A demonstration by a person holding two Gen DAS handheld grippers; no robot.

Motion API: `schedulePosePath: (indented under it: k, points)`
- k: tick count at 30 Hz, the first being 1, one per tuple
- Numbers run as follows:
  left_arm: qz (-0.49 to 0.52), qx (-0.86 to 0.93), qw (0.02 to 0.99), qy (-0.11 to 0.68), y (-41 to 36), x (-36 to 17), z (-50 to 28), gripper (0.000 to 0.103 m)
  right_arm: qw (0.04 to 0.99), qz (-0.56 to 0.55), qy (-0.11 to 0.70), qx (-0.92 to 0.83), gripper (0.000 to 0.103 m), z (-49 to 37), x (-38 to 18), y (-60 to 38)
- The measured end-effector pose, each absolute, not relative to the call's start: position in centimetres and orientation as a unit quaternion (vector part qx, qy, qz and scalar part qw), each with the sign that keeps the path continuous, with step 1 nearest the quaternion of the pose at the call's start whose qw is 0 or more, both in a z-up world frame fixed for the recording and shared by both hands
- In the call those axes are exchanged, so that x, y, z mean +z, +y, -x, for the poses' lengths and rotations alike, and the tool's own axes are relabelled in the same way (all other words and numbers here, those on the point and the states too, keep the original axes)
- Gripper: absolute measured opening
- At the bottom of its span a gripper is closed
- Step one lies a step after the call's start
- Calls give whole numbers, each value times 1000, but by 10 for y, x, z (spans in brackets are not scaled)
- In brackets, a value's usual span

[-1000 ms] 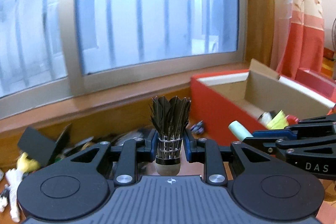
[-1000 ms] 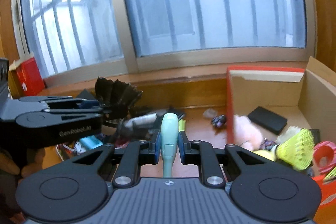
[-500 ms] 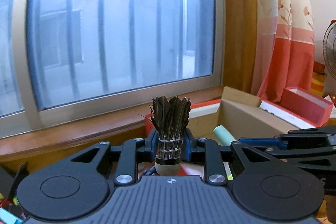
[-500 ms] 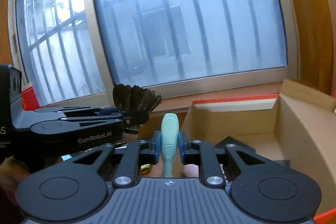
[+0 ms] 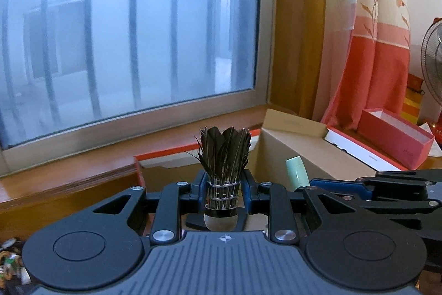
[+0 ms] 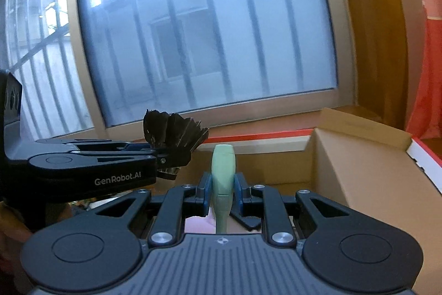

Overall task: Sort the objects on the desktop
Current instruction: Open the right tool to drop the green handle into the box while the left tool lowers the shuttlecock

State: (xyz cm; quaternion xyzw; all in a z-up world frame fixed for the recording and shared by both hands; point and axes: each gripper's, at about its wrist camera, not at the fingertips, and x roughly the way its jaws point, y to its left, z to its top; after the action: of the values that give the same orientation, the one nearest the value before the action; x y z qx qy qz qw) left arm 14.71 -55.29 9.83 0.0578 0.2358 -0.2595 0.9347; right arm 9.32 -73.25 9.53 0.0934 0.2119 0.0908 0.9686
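the left gripper (image 5: 221,191) is clamped on a black-feathered shuttlecock (image 5: 223,173), its blue pads pressing the white-threaded band just above the pale cork base, feathers standing upright. the right gripper (image 6: 222,188) has its jaws closed narrow on a pale mint-green handle (image 6: 223,179), a smooth plastic piece that widens to a rounded top and tapers down below the pads; what it belongs to cannot be told. both held things hang over the open cardboard box with a red rim (image 6: 359,170), whose brown inner walls and raised flap fill the space ahead; in the left wrist view the same box (image 5: 304,154) lies just beyond the shuttlecock, and the mint handle (image 5: 295,170) shows beside it to the right, with the right gripper's black arm reaching in from that edge. in the right wrist view the left gripper (image 6: 163,162) comes in from the left with the shuttlecock (image 6: 174,140) tilted, close to the handle but apart from it. behind is a barred window (image 5: 132,32), a pink and cream curtain (image 5: 373,46), a pink open box (image 5: 395,137) and part of a fan (image 5: 432,60) at the far right.
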Motion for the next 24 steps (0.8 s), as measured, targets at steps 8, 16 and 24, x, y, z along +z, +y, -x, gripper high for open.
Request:
schedulePosePath:
  k: [8, 16, 24]
  points:
    - [-63, -275, 923, 261, -579, 86, -162, 27, 969, -98, 219, 65, 19, -102, 82, -756]
    - [-70, -283, 915, 280, -589, 74, -168, 27, 966, -108, 231, 50, 19, -108, 71, -766]
    - [-54, -285, 910, 297, -585, 69, -175, 28, 962, -116, 242, 43, 19, -113, 62, -767]
